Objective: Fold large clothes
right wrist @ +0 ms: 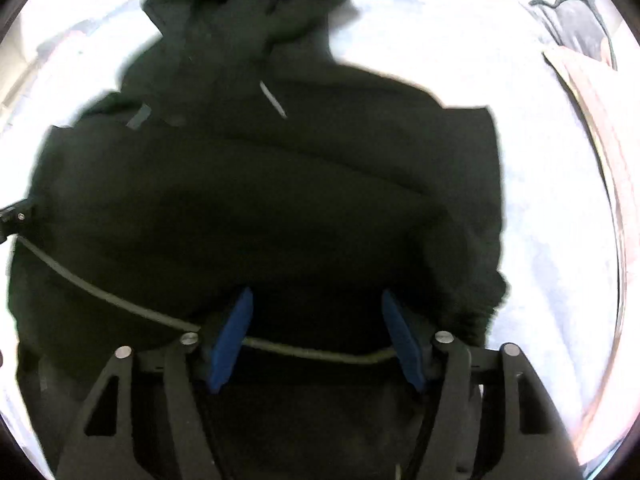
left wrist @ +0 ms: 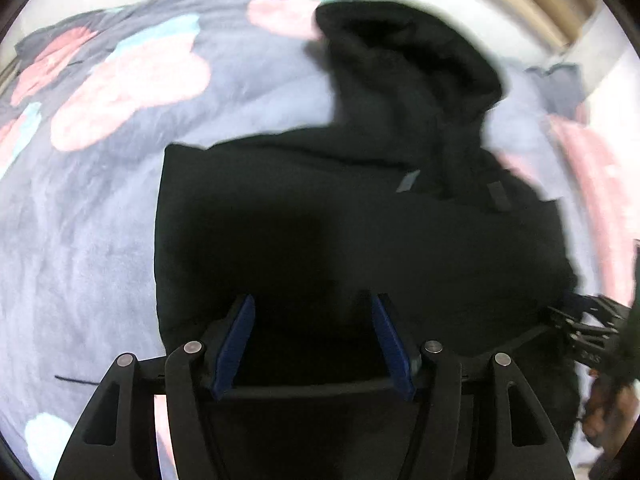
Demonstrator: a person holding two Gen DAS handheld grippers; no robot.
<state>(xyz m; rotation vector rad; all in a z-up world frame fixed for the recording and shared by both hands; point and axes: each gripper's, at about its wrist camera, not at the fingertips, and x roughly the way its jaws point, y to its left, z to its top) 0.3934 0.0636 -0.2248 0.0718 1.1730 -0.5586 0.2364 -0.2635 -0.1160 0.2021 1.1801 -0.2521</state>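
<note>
A black hoodie (left wrist: 360,216) lies on the bed, folded into a block, with its hood (left wrist: 404,60) pointing away. My left gripper (left wrist: 312,304) is open, its blue pads (left wrist: 240,340) wide apart just above the near edge of the hoodie. My right gripper (right wrist: 316,298) is open too, over the hoodie's (right wrist: 260,200) near edge, with nothing between the pads (right wrist: 402,340). A grey cord (right wrist: 104,292) runs across the fabric in front of it. The hood (right wrist: 248,12) and a drawstring (right wrist: 274,100) show at the top. The right gripper also shows at the right edge of the left wrist view (left wrist: 588,328).
The bed is covered by a grey-blue blanket (left wrist: 80,220) with pink and teal flower shapes (left wrist: 132,84). A pink cloth (right wrist: 600,120) and a dark item (right wrist: 580,28) lie at the right. A wooden headboard or wall trim (left wrist: 532,0) stands at the back.
</note>
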